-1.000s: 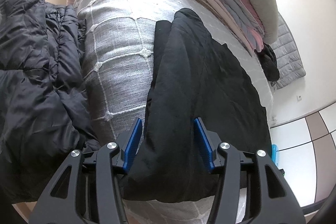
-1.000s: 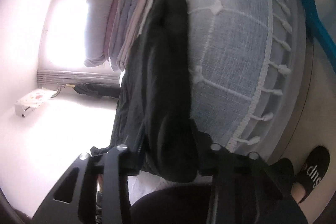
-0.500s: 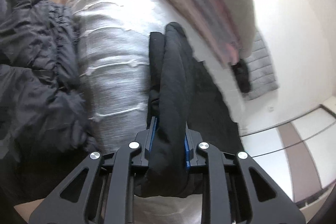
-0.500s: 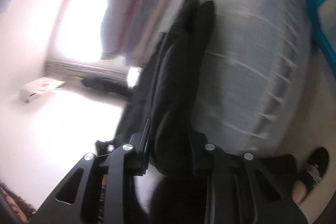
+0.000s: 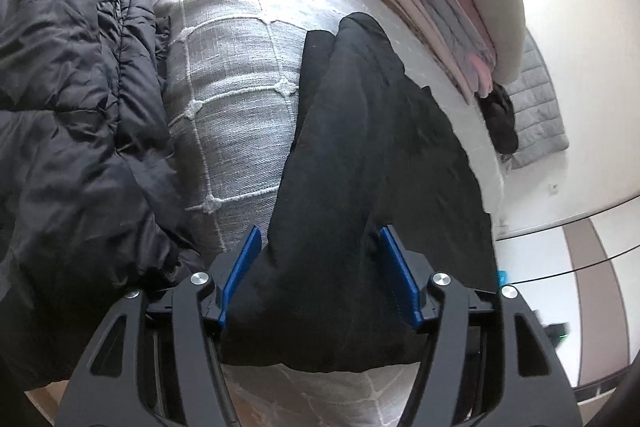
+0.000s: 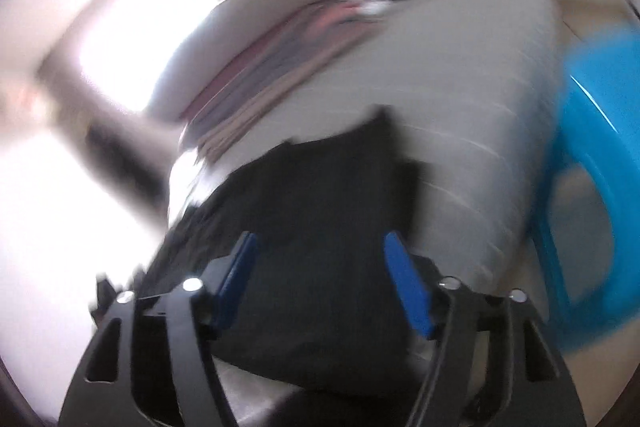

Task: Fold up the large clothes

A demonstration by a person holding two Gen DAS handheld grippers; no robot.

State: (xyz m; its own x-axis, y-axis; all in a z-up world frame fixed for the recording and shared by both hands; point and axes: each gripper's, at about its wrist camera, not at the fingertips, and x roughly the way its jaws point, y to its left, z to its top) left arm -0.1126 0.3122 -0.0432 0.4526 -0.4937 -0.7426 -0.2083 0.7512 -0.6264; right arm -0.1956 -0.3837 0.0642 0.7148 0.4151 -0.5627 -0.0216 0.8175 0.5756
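- Work surface: a bed covered by a grey woven bedspread with a raised white grid of cords and knots [image 5: 232, 99]; in the blurred right wrist view the same cover reads as pale grey [image 6: 472, 99].
- Task item: a folded black fabric garment [image 5: 360, 187] lies lengthwise on the bedspread, its near end at the bed's front edge [image 6: 320, 235].
- Left gripper [image 5: 320, 267]: jaws opening, blue pads apart on either side of the garment's near end; the pads do not press it.
- Right gripper [image 6: 320, 267]: jaws opening, blue pads wide, the garment below and between them, not gripped.
- A crumpled black quilted puffer jacket [image 5: 72, 131] occupies the bed's left side.
- A stack of folded pink, beige and grey textiles [image 5: 432, 3] lies beyond the garment.
- Room: white wall, pale tiled floor [image 5: 560, 267], a grey quilted mat [image 5: 536, 115], a bright window [image 6: 136, 27], a blue plastic stool [image 6: 592, 187].
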